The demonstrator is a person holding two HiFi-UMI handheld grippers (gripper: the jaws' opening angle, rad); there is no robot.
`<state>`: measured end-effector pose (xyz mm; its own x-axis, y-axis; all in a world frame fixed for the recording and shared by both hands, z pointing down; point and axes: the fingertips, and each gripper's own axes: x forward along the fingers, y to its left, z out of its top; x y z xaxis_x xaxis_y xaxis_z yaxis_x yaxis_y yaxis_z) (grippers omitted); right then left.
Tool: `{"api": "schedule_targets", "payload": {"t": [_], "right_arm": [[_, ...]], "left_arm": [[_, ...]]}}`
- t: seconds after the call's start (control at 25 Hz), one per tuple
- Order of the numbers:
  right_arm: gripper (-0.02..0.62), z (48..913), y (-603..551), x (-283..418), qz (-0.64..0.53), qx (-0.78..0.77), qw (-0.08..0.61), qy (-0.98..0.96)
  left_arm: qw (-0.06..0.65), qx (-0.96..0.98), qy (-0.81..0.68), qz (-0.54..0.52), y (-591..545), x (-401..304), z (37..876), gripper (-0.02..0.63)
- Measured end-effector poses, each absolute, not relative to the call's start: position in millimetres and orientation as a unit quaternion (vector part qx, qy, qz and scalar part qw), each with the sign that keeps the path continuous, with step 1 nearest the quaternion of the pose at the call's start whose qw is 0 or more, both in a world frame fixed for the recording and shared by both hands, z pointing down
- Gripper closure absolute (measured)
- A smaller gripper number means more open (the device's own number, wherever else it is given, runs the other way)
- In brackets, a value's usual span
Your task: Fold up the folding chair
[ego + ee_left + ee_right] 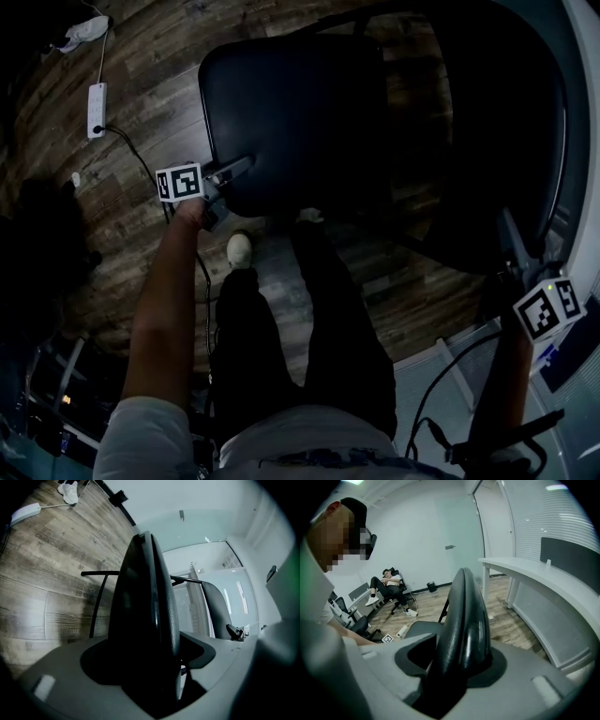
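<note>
one black padded folding chair [291,112]. two grey hand-held grippers — the left gripper [234,171] and the right gripper [517,251] — carrying two marker cubes [180,182] [548,311], one each. one white power strip [96,110], ten o'clock in the head view. one white curved desk [525,573], two o'clock in the right gripper view. two people: the holder [300,356] and one seated person [389,585] at nine o'clock.

Floor [56,141]: dark wood planks
Power strip [96,110]: white, lying on floor
Bench [525,571]: white, curved
Person [388,586]: seated by far wall
</note>
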<state>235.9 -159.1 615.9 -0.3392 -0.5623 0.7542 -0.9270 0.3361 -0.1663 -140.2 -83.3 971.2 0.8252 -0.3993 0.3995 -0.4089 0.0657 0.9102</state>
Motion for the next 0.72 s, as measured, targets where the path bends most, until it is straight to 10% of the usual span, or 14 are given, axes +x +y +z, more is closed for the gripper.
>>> {"api": "schedule_targets", "payload": {"t": [0.72], "right_arm": [[0.486, 555, -162, 225, 0.293, 0.489, 0.282, -0.772]], "left_arm": [[0.683, 0.682, -0.261, -0.012, -92, -95, 880, 0.368]]}}
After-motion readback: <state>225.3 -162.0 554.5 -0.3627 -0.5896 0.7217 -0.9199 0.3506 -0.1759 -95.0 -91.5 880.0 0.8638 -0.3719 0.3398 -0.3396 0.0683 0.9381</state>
